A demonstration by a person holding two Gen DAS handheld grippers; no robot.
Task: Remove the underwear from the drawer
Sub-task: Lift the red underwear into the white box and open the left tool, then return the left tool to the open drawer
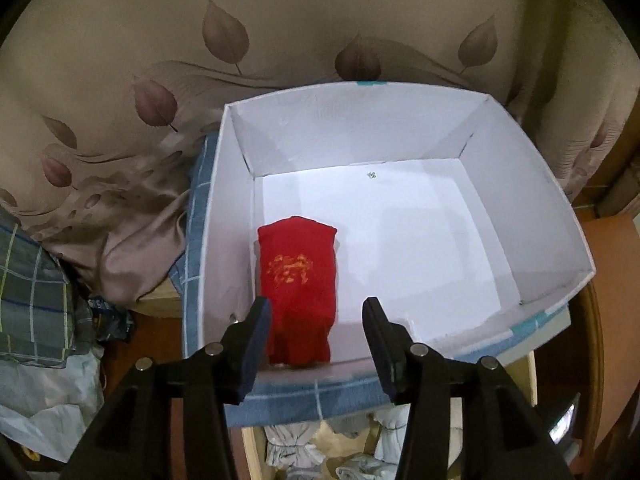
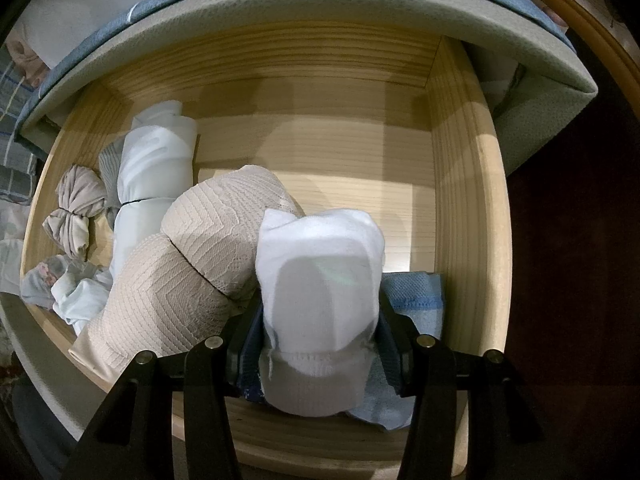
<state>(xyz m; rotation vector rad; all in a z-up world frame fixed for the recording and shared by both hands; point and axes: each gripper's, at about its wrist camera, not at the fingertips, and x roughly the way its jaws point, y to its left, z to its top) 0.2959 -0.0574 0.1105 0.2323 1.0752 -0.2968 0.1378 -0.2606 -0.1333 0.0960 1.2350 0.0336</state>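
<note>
1. Here the left gripper hangs over the white box, its jaws spread and pinching nothing. No earlier view is on hand, so only the present gap can be told.
2. The red roll lies on the box floor by the left wall, free of both pads; it looks already delivered.
3. The right gripper is down in the wooden drawer, its jaws pressed on a white roll, pads against both flanks.
4. That white roll leans against a beige roll; a blue cloth lies just beside it on the right. Further rolled garments sit at the drawer's left.
5. Step in hand, as I judge it: drop-off finished on the left, pick under way on the right.
6. Next move calls for lifting the white roll straight up, clear of the beige one and the drawer rim, then carrying it to the box.
7. Risk: the beige roll may drag along if the lift tilts.
</note>
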